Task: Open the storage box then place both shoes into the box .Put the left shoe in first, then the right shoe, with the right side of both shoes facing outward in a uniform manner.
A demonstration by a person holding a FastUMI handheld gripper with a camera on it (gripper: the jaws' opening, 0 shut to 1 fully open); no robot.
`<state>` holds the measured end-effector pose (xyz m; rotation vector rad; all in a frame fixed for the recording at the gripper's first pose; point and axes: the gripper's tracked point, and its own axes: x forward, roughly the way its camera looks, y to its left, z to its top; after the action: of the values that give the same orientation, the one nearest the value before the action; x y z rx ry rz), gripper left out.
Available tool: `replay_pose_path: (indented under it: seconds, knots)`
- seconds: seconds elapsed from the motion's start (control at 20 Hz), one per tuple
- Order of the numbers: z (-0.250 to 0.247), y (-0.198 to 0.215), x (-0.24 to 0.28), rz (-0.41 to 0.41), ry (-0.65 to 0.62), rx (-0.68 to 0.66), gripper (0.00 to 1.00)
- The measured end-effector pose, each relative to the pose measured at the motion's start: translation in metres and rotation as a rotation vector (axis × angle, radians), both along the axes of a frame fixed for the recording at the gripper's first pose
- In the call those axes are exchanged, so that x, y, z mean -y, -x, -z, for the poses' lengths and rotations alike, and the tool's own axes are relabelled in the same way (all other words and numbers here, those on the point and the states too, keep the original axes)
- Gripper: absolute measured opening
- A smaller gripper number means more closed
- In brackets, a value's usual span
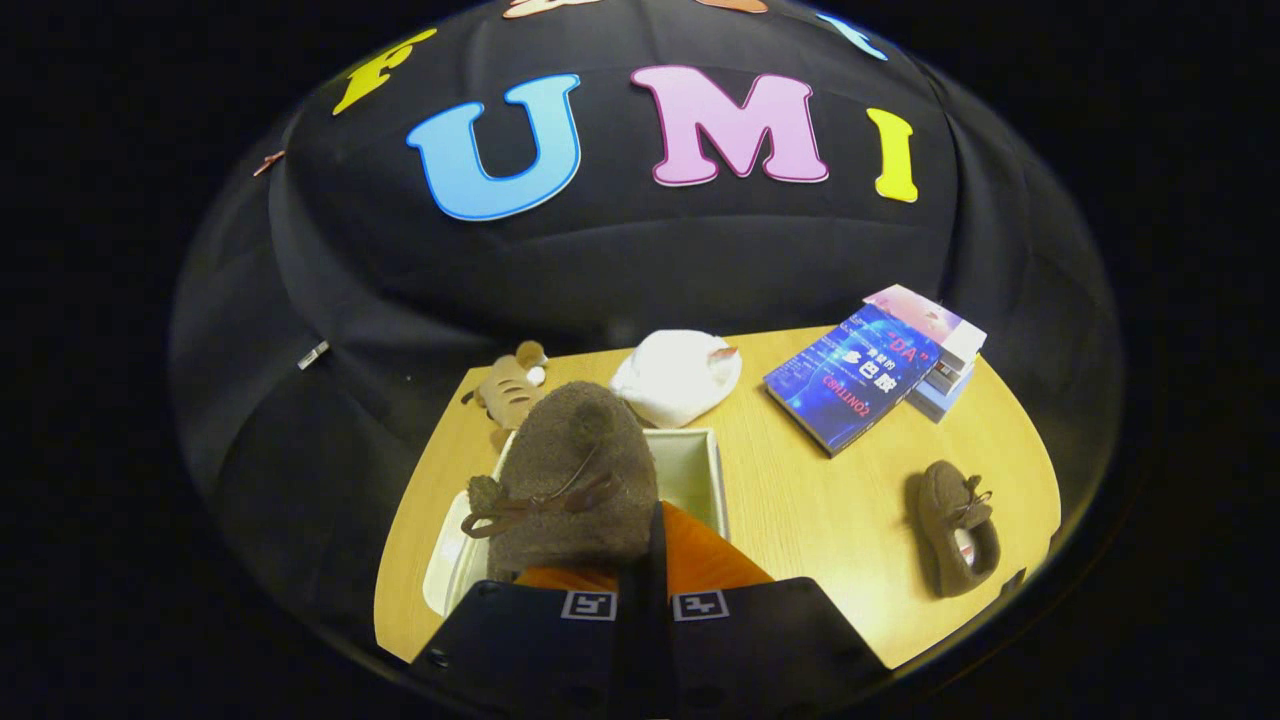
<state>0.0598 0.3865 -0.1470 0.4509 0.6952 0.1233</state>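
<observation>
While gripper (645,560) fingers clamped brown shoe (575,470) over open storage box (700,465), second shoe (955,535) lay on table (810,500) at 3 o'clock, well apart.

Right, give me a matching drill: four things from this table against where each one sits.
Things:
1. held shoe
2. loose shoe
3. books
4. plush toy

Places:
A. stacked beyond the loose shoe
B. in the claw, over the open box
C. beyond the box, beside the white cloth
D. flat on the table, apart from the box

Pairs: 1-B, 2-D, 3-A, 4-C
</observation>
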Motion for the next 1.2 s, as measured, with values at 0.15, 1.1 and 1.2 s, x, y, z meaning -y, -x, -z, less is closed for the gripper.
replay_pose_path:
  seconds: [0.15, 1.1, 1.2]
  knots:
    - [0.023, 0.005, -0.019, 0.015, 0.029, -0.063, 0.06]
    - [0.074, -0.005, -0.090, -0.017, 0.036, -0.241, 0.44]
    - [0.075, -0.006, -0.092, -0.032, 0.026, -0.251, 0.59]
